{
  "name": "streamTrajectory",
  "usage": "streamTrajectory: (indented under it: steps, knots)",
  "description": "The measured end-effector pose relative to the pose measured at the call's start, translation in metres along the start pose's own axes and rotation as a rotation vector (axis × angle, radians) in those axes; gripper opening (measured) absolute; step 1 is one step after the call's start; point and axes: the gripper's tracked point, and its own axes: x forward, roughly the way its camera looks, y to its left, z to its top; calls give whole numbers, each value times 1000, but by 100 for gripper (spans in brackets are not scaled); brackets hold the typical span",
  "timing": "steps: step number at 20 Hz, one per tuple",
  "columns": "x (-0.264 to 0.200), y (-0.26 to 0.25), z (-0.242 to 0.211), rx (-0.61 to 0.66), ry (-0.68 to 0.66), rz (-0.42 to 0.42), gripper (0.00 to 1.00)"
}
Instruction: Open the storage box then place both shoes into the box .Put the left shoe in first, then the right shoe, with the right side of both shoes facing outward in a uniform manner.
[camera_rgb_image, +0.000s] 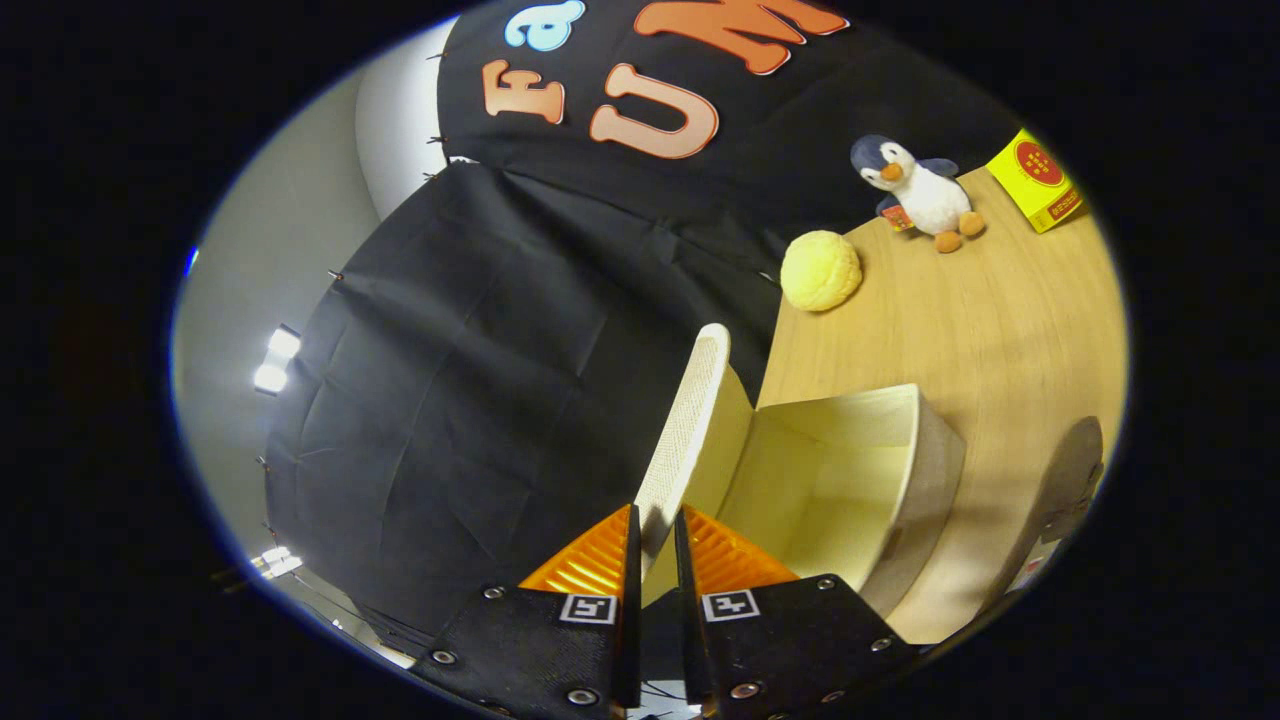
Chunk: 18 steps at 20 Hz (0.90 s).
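A cream storage box (930, 470) stands on the wooden table (960, 330), its inside bare. Its lid (690, 420) is swung up on edge at the box's side nearest the black cloth. My gripper (655, 530) is shut on the lid's near edge, one finger on each face. A grey shoe (1065, 480) lies on the table beyond the box, on the side away from the lid, partly cut off.
A round yellow plush ball (820, 270) sits on the table beyond the box. Farther back stand a penguin toy (920, 190) and a yellow carton (1038, 180). The black cloth wall (480, 400) hangs close behind the lid.
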Motion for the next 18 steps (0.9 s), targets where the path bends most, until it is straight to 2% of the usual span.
streamTrajectory:
  steps: [2,8,14,15,18]
  knots:
    - [17,10,-2,5,22,-20,16]
    - [78,53,-7,-10,29,-8,17]
    - [133,59,-18,47,-28,-75,19]
    - [132,57,-18,36,-33,-95,21]
    - [127,49,-17,3,-59,-116,45]
